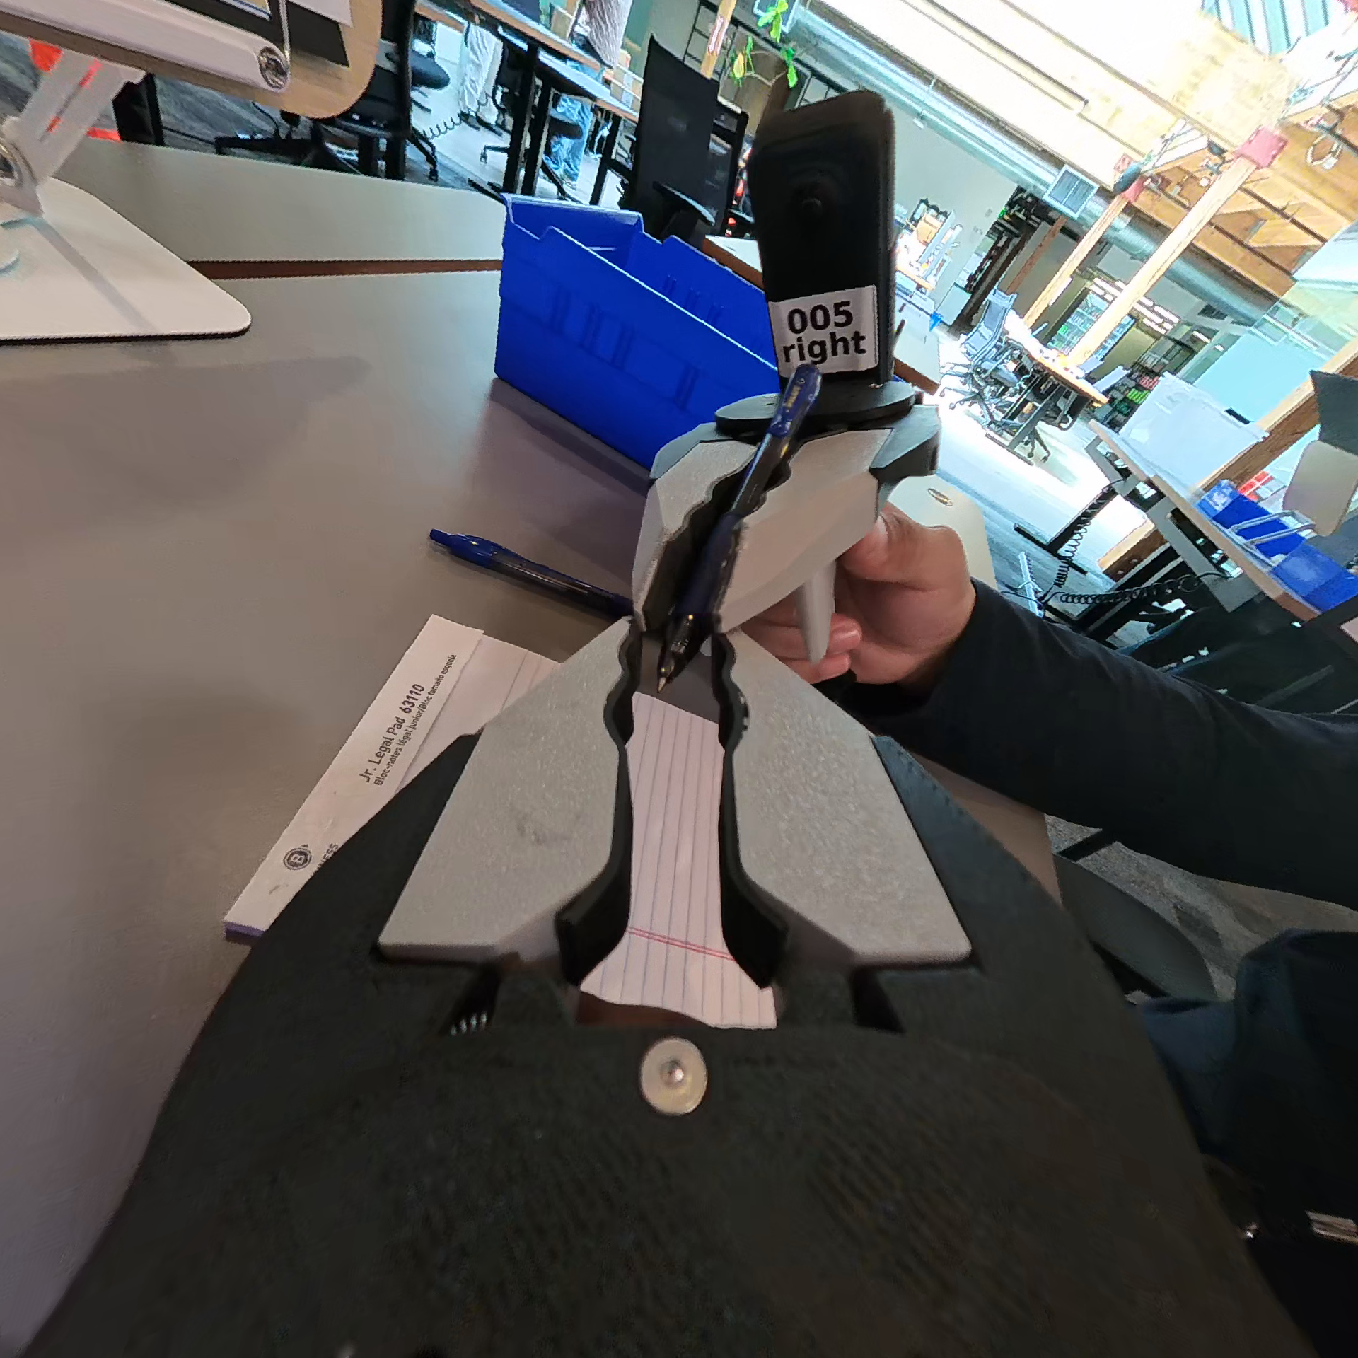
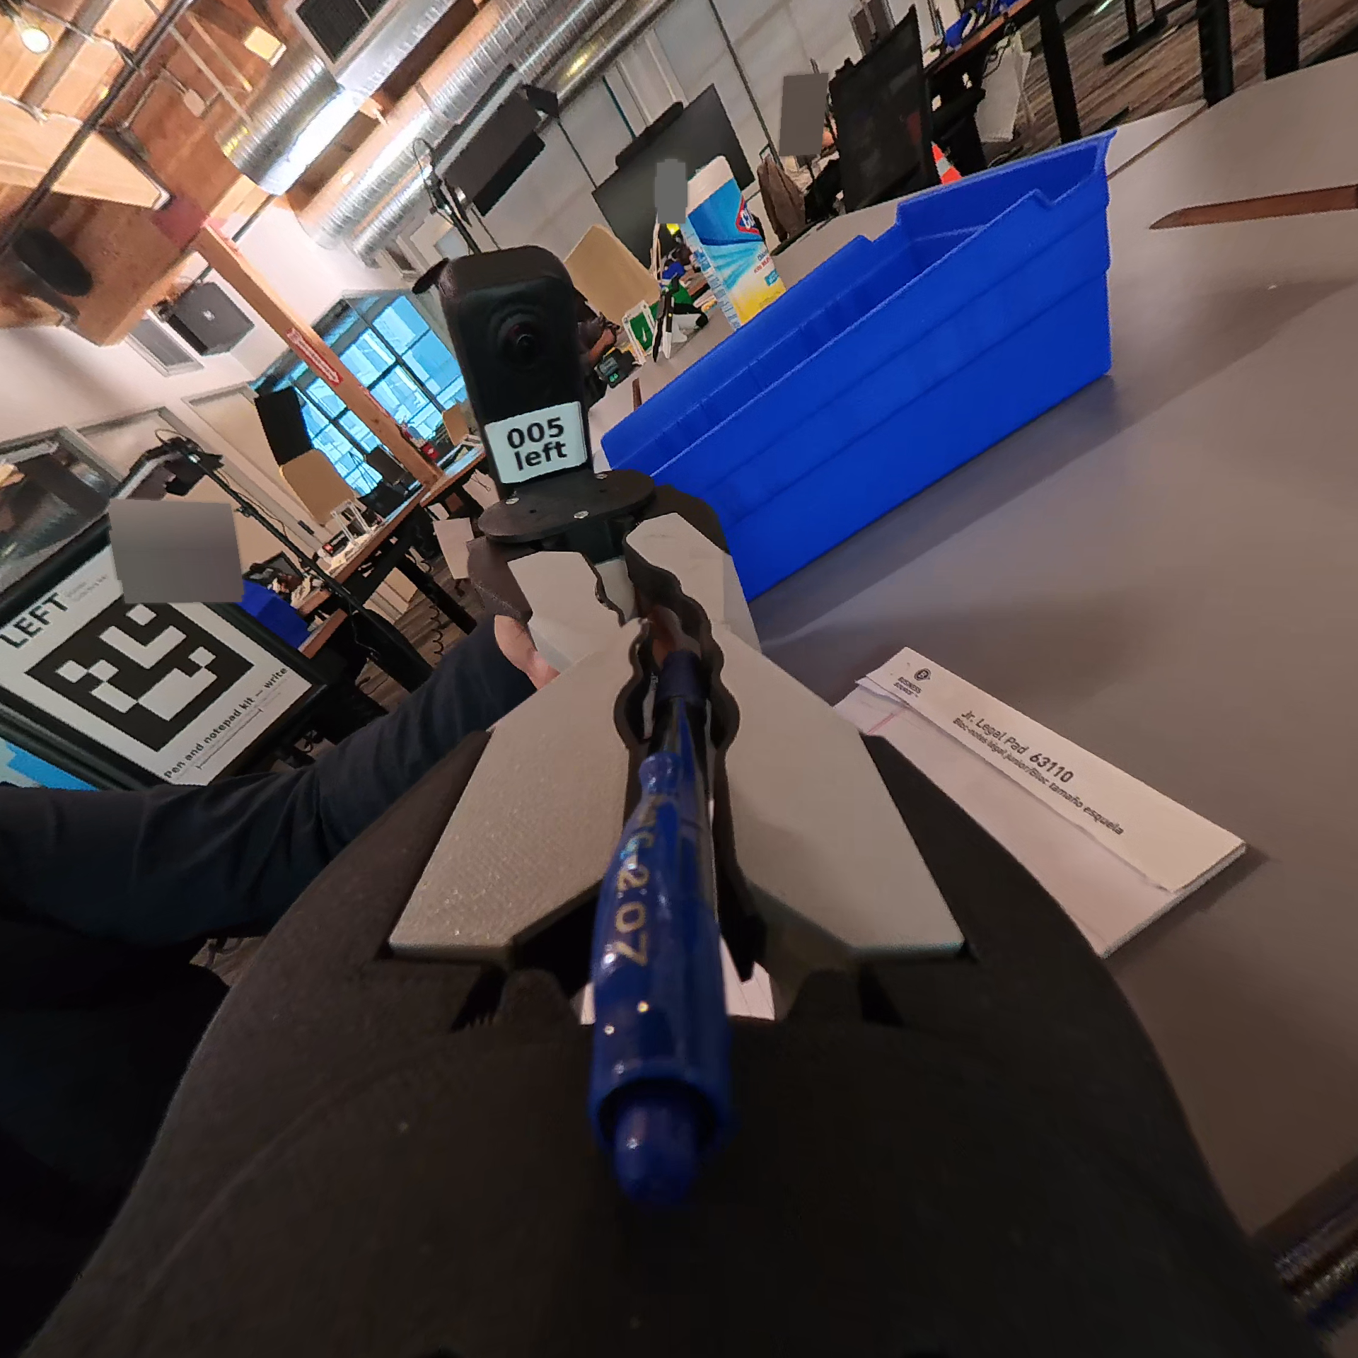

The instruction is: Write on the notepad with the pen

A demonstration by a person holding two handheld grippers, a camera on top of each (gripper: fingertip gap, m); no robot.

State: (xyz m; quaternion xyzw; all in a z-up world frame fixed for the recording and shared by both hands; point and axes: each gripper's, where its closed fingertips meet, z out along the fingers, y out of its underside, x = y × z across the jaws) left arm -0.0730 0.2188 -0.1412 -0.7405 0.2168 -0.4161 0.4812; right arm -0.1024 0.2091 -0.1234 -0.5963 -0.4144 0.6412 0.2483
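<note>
Right wrist view: right gripper (image 2: 672, 665) clamps pen (image 2: 665, 948) (blue).

Print is carried by a white label (image 1: 823, 334) on each camera (image 1: 827, 206), by the header strip of the notepad (image 2: 1029, 779), the pen (image 2: 654, 940) barrel, a marker sign (image 2: 147, 683) and a wipes canister (image 2: 735, 242); the wording is withheld.
</note>
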